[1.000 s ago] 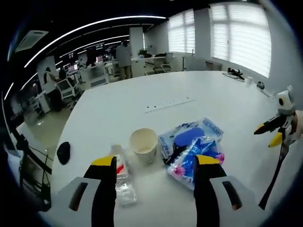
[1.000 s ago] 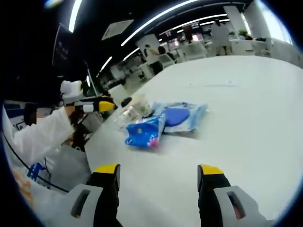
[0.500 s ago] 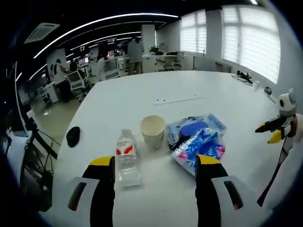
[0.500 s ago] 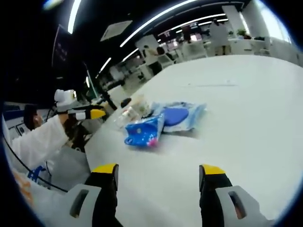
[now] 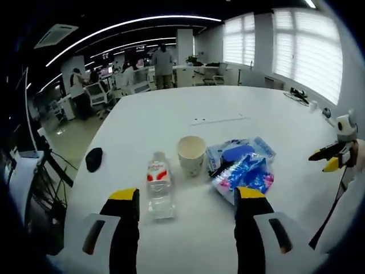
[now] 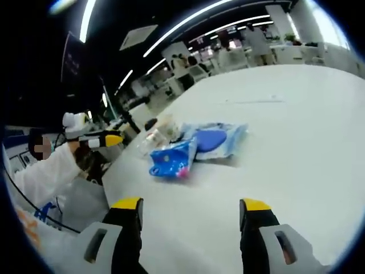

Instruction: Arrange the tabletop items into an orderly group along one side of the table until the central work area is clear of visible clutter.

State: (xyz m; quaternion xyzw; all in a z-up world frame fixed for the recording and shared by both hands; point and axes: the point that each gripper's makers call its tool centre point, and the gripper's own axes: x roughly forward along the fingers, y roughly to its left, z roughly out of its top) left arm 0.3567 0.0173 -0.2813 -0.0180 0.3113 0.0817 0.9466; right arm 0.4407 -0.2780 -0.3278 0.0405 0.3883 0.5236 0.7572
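Lying near the white table [image 5: 171,114]'s 6 o'clock edge: clear plastic bottle [image 5: 158,185], paper cup [image 5: 191,154], blue packets [image 5: 242,171] | bare tabletop toward 12 | left gripper [image 5: 186,197] and right gripper [image 6: 191,206] both gape, holding nothing

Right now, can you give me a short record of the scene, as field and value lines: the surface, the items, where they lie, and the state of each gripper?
surface: white table
bottle: clear water bottle with red label, lying on its side
cup: paper cup, upright, right of the bottle in the left gripper view
packets: two blue packets, a small blue packet lying partly on a larger clear-and-blue packet
other: dark object near the table edge
left gripper: jaws open, holding nothing
right gripper: jaws open, holding nothing
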